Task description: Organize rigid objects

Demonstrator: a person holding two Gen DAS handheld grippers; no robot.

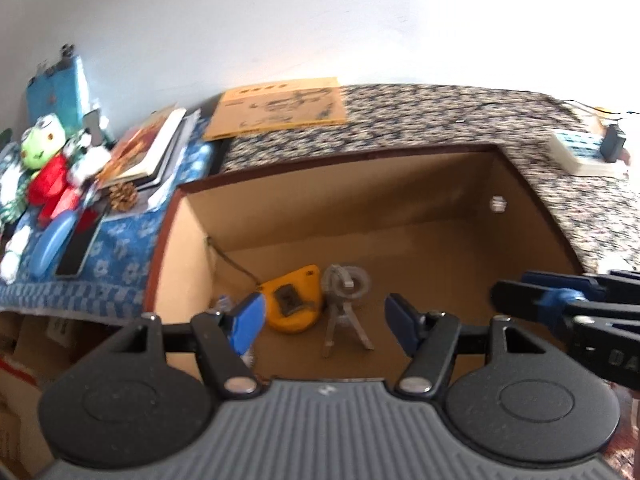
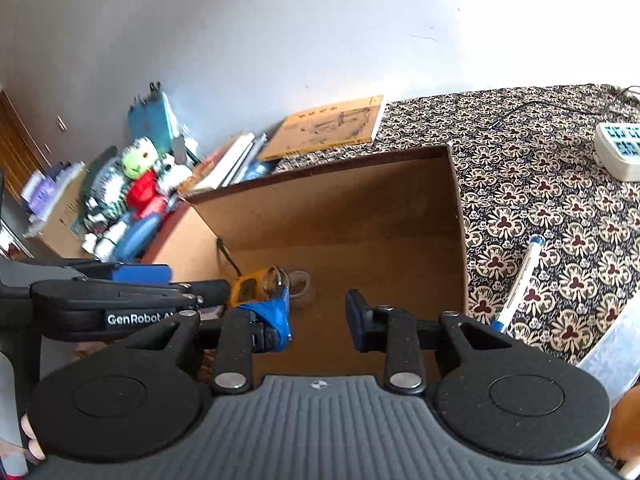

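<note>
An open cardboard box [image 1: 400,208] stands on the patterned cloth. On its floor lie a yellow tape measure [image 1: 294,304], also seen in the right wrist view [image 2: 250,282], and a small grey tripod [image 1: 344,316]. A grey ring-shaped roll [image 2: 298,282] sits beside the tape measure. My left gripper [image 1: 325,322] hovers over the box's near side, open, with nothing between its blue pads. To its right, my right gripper [image 2: 318,318] also hangs over the box, its jaws narrowly apart and empty. A white and blue pen [image 2: 520,284] lies on the cloth right of the box.
Left of the box are plush toys [image 1: 44,160], stacked books [image 1: 148,148], a pine cone [image 1: 122,196] and a blue case [image 1: 52,244]. A yellow book [image 1: 280,108] lies behind the box. A white power strip [image 2: 618,148] sits far right.
</note>
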